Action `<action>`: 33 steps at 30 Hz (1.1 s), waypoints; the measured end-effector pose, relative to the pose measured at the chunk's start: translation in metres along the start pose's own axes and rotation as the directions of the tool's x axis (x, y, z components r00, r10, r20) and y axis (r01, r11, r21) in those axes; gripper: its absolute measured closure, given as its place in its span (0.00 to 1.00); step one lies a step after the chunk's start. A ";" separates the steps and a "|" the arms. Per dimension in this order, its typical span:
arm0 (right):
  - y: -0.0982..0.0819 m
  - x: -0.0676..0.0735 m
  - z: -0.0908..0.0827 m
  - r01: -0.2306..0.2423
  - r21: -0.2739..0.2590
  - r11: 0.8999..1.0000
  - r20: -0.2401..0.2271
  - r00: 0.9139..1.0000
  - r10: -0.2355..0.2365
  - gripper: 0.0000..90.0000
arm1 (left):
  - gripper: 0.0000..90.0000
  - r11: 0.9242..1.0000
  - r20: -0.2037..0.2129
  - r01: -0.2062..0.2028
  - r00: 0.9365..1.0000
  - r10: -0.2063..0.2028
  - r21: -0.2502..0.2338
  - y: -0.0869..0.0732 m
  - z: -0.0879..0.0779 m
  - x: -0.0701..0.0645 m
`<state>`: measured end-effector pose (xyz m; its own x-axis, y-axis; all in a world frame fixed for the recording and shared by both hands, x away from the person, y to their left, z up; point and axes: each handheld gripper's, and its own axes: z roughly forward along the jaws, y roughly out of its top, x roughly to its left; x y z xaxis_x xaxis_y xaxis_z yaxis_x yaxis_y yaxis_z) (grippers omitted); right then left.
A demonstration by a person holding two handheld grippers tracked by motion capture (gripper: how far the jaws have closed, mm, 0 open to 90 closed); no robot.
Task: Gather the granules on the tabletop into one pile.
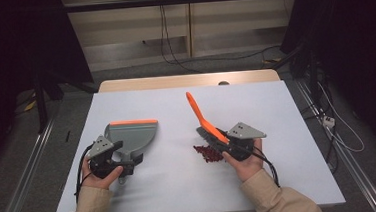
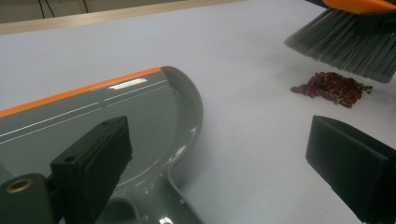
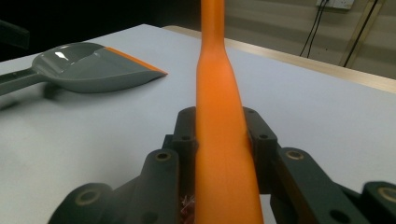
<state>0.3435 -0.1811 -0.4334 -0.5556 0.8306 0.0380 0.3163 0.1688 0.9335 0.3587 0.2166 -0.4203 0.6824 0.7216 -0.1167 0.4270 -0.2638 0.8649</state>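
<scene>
A grey dustpan (image 1: 134, 134) with an orange lip lies on the white table, left of centre. My left gripper (image 1: 128, 153) is at its handle, and in the left gripper view the jaws stand wide apart (image 2: 217, 135) with the dustpan (image 2: 93, 116) and its handle between them, untouched. My right gripper (image 1: 227, 144) is shut on the orange handle (image 3: 217, 93) of a hand brush (image 1: 203, 117), which slants up and away. The grey bristles (image 2: 345, 42) hang just over a small pile of red beans (image 1: 207, 153), also seen beside the dustpan (image 2: 334, 86).
A white sheet (image 1: 182, 191) covers the table, and a wooden edge (image 1: 189, 81) shows at the back. Cables trail on the floor beyond and to the right (image 1: 327, 121). Dark stands flank the table on both sides.
</scene>
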 end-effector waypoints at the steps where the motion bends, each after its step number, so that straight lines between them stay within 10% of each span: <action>1: 0.001 -0.003 -0.002 -0.001 0.001 1.000 0.009 1.000 0.001 0.79 | 0.08 1.000 -0.001 0.003 1.000 -0.003 -0.001 0.000 -0.001 0.000; 11: -0.007 -0.030 -0.004 0.001 0.081 0.997 0.097 0.995 -0.009 0.79 | 0.07 1.000 -0.002 0.020 1.000 -0.020 0.001 0.000 -0.004 0.002; 20: -0.011 -0.021 0.007 0.009 0.092 0.996 0.033 0.999 -0.012 0.79 | 0.07 1.000 -0.008 0.010 1.000 -0.010 0.021 -0.002 -0.004 0.003; 33: -0.008 -0.052 0.000 -0.018 0.102 0.995 0.101 0.995 0.008 0.79 | 0.07 0.998 -0.029 0.042 0.999 -0.040 0.054 -0.007 -0.007 0.008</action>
<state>0.3698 -0.2262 -0.4432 -0.4724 0.8813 0.0089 0.4029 0.2070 0.8915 0.3572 0.2285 -0.4236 0.6471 0.7500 -0.1370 0.4864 -0.2677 0.8317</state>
